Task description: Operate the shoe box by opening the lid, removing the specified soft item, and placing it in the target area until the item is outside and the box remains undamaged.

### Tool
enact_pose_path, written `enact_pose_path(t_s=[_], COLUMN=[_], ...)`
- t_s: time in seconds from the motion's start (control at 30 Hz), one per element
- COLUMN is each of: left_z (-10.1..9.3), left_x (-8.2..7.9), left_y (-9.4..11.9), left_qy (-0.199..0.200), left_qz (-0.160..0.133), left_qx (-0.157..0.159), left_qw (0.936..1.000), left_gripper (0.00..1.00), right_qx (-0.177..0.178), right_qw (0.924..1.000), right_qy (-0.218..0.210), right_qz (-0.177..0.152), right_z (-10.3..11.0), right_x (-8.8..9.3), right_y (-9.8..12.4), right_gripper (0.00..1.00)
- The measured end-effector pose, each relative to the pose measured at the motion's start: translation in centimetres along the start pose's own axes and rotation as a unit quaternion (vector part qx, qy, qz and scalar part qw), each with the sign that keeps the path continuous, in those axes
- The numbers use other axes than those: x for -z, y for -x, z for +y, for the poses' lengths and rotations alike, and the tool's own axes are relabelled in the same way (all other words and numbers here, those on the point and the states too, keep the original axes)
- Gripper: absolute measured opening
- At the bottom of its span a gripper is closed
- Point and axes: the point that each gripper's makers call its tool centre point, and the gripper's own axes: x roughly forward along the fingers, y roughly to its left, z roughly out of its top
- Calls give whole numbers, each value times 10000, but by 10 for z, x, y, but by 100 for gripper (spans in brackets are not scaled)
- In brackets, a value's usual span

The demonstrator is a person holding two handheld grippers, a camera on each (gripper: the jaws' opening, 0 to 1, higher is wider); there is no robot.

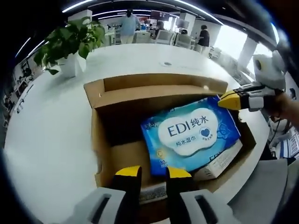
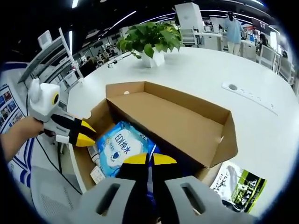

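Observation:
An open cardboard shoe box [image 1: 99, 140] [image 2: 182, 122] sits on the white table, its lid flap folded back. Inside lies a blue and white pack of wet wipes [image 1: 187, 133] [image 2: 117, 147], tilted on a white carton [image 1: 219, 163]. My right gripper [image 2: 149, 159] is shut on the pack's edge, with blue showing between the yellow tips. The same right gripper [image 1: 231, 100] reaches in at the pack's far right corner. My left gripper [image 1: 153, 172] stands at the box's near wall with a narrow gap between its jaws and nothing clamped. The left gripper [image 2: 88, 133] also appears at the box's left rim.
A potted plant [image 1: 70, 42] [image 2: 149, 39] stands on the white table [image 1: 51, 135] [image 2: 261, 121] beyond the box. A green and black packet [image 2: 238, 184] lies beside the box. A small socket plate [image 2: 232, 87] is set in the tabletop. People stand among desks far behind.

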Motion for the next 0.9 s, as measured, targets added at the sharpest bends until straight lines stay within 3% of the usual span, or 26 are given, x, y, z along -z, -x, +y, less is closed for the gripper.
enact_pose_path(t_s=[0.23, 0.4, 0.5, 0.9], left_z=[-4, -3, -3, 0], left_x=[12, 10, 9, 8], left_y=[-14, -15, -16, -13], left_qy=[244, 398, 371, 590], left_qz=[367, 307, 271, 172], left_qx=[249, 324, 304, 388], left_qw=[9987, 9982, 9985, 9974], left_gripper=[16, 14, 6, 0], right_qx=[2, 19, 9, -6], right_qw=[10000, 9999, 9999, 9995], right_qy=[-47, -126, -156, -306], right_qz=[24, 49, 46, -9], right_z=[-3, -6, -5, -4], right_x=[4, 7, 8, 9], right_y=[0, -2, -1, 1], right_gripper=[0, 0, 0, 0])
